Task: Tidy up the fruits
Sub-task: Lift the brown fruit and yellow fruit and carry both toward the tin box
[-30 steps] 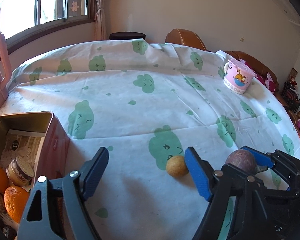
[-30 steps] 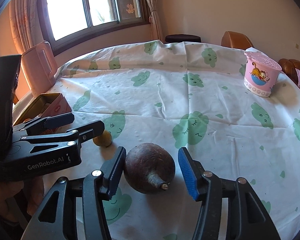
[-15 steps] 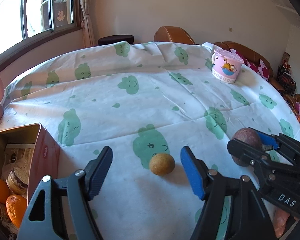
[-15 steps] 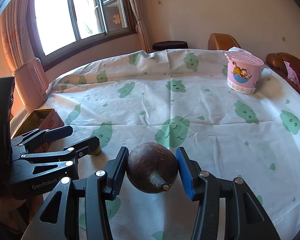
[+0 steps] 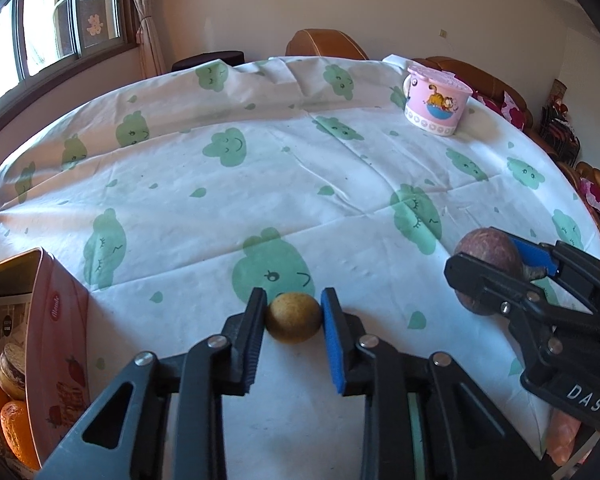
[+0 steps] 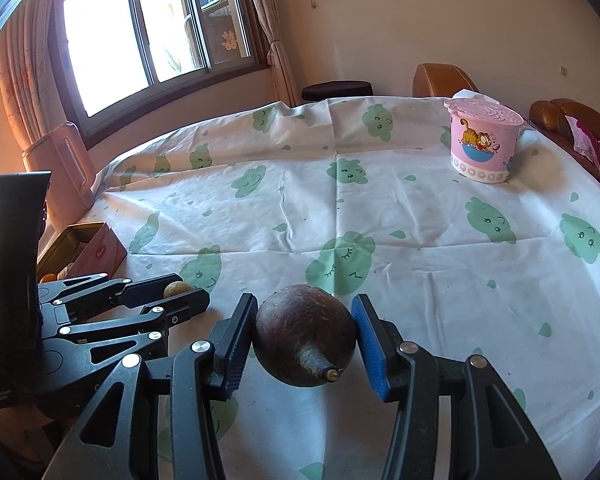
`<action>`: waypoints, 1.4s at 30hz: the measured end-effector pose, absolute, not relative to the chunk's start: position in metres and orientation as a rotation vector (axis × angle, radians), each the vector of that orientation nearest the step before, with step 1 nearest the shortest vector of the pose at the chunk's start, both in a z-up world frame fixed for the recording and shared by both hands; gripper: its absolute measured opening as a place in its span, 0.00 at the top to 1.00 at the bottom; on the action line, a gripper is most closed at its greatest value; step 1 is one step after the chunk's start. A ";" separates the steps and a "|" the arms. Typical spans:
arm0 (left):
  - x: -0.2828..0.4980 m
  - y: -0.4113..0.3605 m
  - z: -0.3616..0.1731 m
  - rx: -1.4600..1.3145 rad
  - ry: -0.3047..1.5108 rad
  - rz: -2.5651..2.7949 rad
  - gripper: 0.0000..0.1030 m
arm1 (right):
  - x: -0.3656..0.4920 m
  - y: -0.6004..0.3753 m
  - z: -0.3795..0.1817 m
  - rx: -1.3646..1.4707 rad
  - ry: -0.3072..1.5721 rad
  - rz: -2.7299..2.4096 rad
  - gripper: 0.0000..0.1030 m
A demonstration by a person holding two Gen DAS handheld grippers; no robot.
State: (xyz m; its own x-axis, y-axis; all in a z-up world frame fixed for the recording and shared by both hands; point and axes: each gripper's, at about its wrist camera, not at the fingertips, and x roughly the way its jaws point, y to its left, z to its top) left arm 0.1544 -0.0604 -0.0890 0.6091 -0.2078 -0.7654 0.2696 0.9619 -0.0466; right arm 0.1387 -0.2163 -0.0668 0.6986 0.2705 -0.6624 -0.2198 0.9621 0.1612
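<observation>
Sunlit white tablecloth with green cloud faces covers the round table. At its six o'clock edge the left gripper pinches a small round tan fruit; toward three o'clock the right gripper clamps a dark brown stemmed fruit.

tin box cut off at the left edge — its fruits half hidden, label print unreadable
</observation>
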 end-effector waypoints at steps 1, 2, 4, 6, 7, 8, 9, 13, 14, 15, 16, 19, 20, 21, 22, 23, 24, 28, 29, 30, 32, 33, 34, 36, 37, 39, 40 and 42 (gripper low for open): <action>0.154 -0.060 -0.089 0.074 0.869 -0.273 0.72 | 0.138 -0.216 -0.067 0.071 0.747 0.275 0.50; 0.154 -0.060 -0.088 0.071 0.863 -0.274 0.72 | 0.138 -0.216 -0.066 0.070 0.743 0.279 0.50; 0.152 -0.059 -0.086 0.068 0.845 -0.267 0.72 | 0.136 -0.215 -0.065 0.067 0.731 0.283 0.50; 0.150 -0.058 -0.084 0.065 0.826 -0.257 0.72 | 0.134 -0.214 -0.063 0.060 0.718 0.289 0.50; 0.149 -0.057 -0.083 0.063 0.816 -0.253 0.72 | 0.132 -0.213 -0.062 0.056 0.710 0.291 0.50; 0.148 -0.055 -0.081 0.060 0.808 -0.246 0.72 | 0.131 -0.212 -0.061 0.051 0.703 0.293 0.50; 0.147 -0.055 -0.080 0.057 0.800 -0.241 0.72 | 0.130 -0.211 -0.061 0.046 0.698 0.296 0.50; 0.144 -0.051 -0.076 0.047 0.772 -0.226 0.72 | 0.127 -0.208 -0.058 0.029 0.677 0.309 0.50; 0.143 -0.050 -0.075 0.044 0.765 -0.224 0.72 | 0.126 -0.208 -0.057 0.027 0.669 0.315 0.50; 0.142 -0.049 -0.074 0.041 0.758 -0.221 0.72 | 0.124 -0.207 -0.056 0.024 0.661 0.321 0.50; 0.141 -0.048 -0.073 0.038 0.751 -0.215 0.72 | 0.123 -0.206 -0.055 0.019 0.652 0.325 0.50; 0.138 -0.046 -0.070 0.030 0.729 -0.206 0.72 | 0.120 -0.204 -0.053 0.003 0.635 0.328 0.50; 0.138 -0.045 -0.069 0.027 0.722 -0.201 0.72 | 0.119 -0.203 -0.053 0.001 0.630 0.331 0.50; 0.137 -0.044 -0.069 0.025 0.716 -0.197 0.72 | 0.119 -0.203 -0.052 -0.002 0.626 0.333 0.50; 0.136 -0.043 -0.068 0.024 0.710 -0.195 0.72 | 0.118 -0.203 -0.052 -0.004 0.623 0.333 0.50; 0.135 -0.043 -0.068 0.021 0.705 -0.193 0.72 | 0.118 -0.203 -0.052 -0.005 0.620 0.335 0.50; 0.134 -0.042 -0.067 0.019 0.699 -0.189 0.72 | 0.117 -0.203 -0.052 -0.006 0.618 0.336 0.50; 0.132 -0.040 -0.064 0.011 0.679 -0.183 0.72 | 0.115 -0.201 -0.050 -0.013 0.603 0.341 0.50; 0.131 -0.039 -0.064 0.009 0.676 -0.182 0.72 | 0.114 -0.201 -0.050 -0.015 0.600 0.342 0.50; 0.131 -0.039 -0.063 0.007 0.672 -0.181 0.72 | 0.113 -0.201 -0.050 -0.017 0.597 0.342 0.50; 0.130 -0.038 -0.063 0.003 0.666 -0.178 0.72 | 0.112 -0.201 -0.049 -0.018 0.591 0.342 0.50; 0.130 -0.037 -0.062 0.002 0.662 -0.176 0.72 | 0.112 -0.201 -0.049 -0.018 0.589 0.342 0.51; 0.129 -0.037 -0.062 0.001 0.659 -0.175 0.72 | 0.112 -0.201 -0.049 -0.017 0.588 0.343 0.50; 0.128 -0.037 -0.061 -0.001 0.651 -0.172 0.72 | 0.111 -0.201 -0.049 -0.017 0.584 0.343 0.50; 0.128 -0.036 -0.061 -0.002 0.648 -0.171 0.72 | 0.111 -0.201 -0.049 -0.018 0.582 0.343 0.50; 0.126 -0.036 -0.060 -0.004 0.640 -0.168 0.72 | 0.110 -0.201 -0.048 -0.019 0.578 0.344 0.50; 0.126 -0.035 -0.059 -0.005 0.636 -0.165 0.72 | 0.110 -0.201 -0.048 -0.020 0.575 0.343 0.50; 0.124 -0.035 -0.058 -0.008 0.625 -0.163 0.72 | 0.109 -0.201 -0.047 -0.020 0.568 0.344 0.50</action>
